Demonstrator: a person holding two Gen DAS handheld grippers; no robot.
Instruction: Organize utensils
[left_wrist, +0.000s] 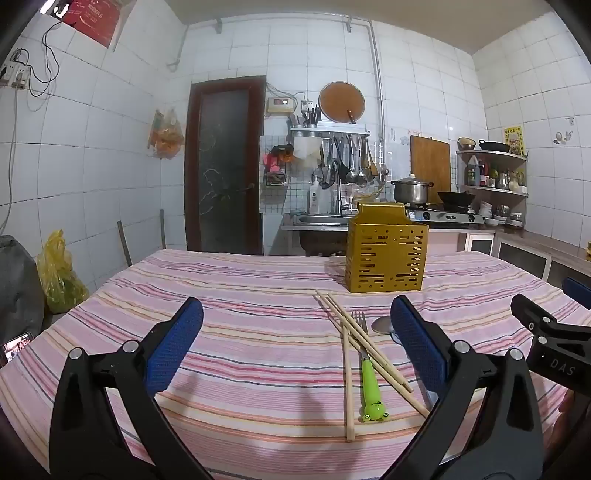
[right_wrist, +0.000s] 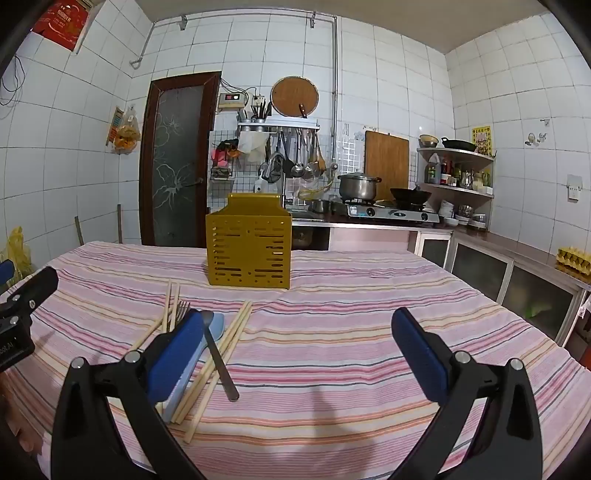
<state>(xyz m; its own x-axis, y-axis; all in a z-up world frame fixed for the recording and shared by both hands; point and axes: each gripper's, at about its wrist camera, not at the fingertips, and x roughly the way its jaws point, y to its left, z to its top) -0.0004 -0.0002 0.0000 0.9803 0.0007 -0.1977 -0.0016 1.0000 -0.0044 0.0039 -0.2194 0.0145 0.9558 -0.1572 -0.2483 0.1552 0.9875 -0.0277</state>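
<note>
Both tools idle above the striped table (left_wrist: 258, 280), nothing gripped: left tool (left_wrist: 295, 343) spread wide, right tool (right_wrist: 299, 354) likewise spread wide. Yellow perforated holder (left_wrist: 386, 254) upright toward the far side of the table, seemingly with nothing in it, though the interior hidden from both views. All utensils loose on the cloth in front of the holder: a crossed set of chopsticks (left_wrist: 349, 362), a green-handled fork (left_wrist: 367, 373) lying among them, tines toward the holder; just right of those, a metal spoon (right_wrist: 218, 354) resting on a pale blue spoon (right_wrist: 192, 365), plus a second pair of chopsticks (right_wrist: 218, 362).

Probably best to begin with whatever lies topmost, since the pieces overlap. Worth approaching a handle from above, closing across its narrow width near mid-length, lifting clear before swinging toward the holder, then lowering upright into the open top. Risk of dragging neighbours if gripped low.
</note>
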